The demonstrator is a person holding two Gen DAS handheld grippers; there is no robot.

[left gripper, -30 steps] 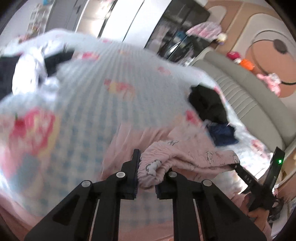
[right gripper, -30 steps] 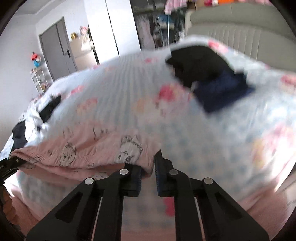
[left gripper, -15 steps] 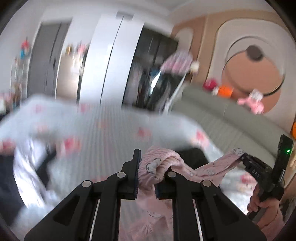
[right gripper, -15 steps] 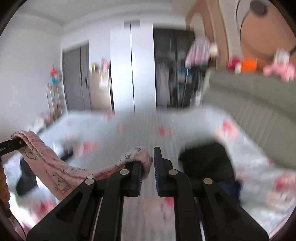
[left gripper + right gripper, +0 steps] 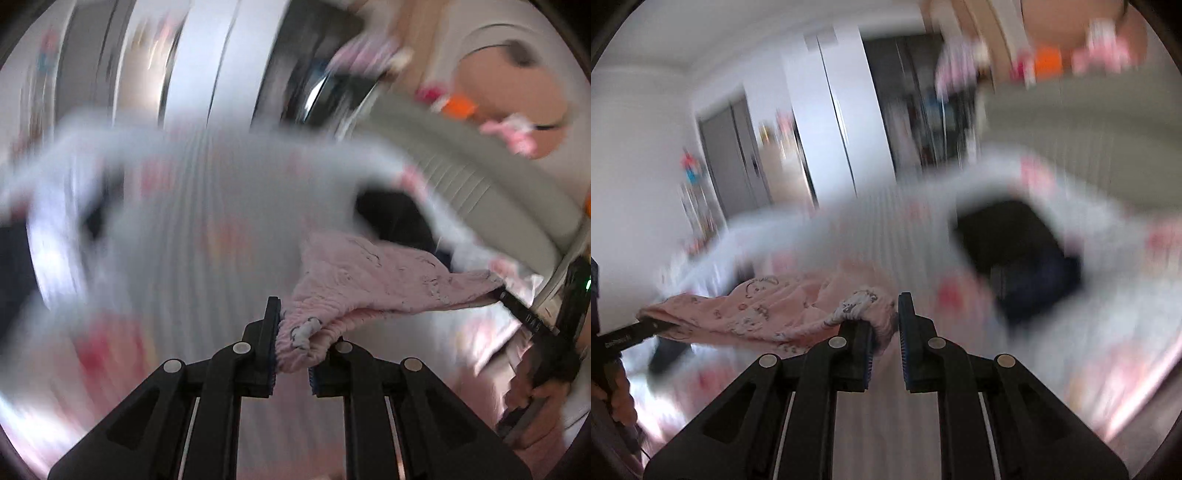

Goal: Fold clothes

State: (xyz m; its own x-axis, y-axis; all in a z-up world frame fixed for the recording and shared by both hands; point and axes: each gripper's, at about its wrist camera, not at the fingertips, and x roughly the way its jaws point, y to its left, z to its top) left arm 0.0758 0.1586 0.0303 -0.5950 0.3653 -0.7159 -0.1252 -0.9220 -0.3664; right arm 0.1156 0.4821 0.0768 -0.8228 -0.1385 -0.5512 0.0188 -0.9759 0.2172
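Note:
A pink garment (image 5: 373, 280) with small cartoon prints hangs stretched in the air between my two grippers, above the bed. My left gripper (image 5: 293, 349) is shut on one bunched elastic end of it. My right gripper (image 5: 886, 328) is shut on the other end, where the pink garment (image 5: 768, 310) sags to the left. In the left wrist view the right gripper (image 5: 517, 310) shows at the far right, held by a hand (image 5: 535, 398). The left gripper (image 5: 631, 334) appears at the left edge of the right wrist view. Both views are blurred by motion.
Below lies a bed (image 5: 207, 206) with a pale checked cover printed with pink figures. A black and navy clothes pile (image 5: 1019, 251) sits on it toward the grey headboard (image 5: 480, 177). More dark and white clothes (image 5: 44, 236) lie at the left. White wardrobes (image 5: 842, 122) stand behind.
Both grippers lifted the pink garment off the bed and then swung downward again; the cameras tilted up toward the wardrobes and are now dropping back toward the bed, with heavy blur.

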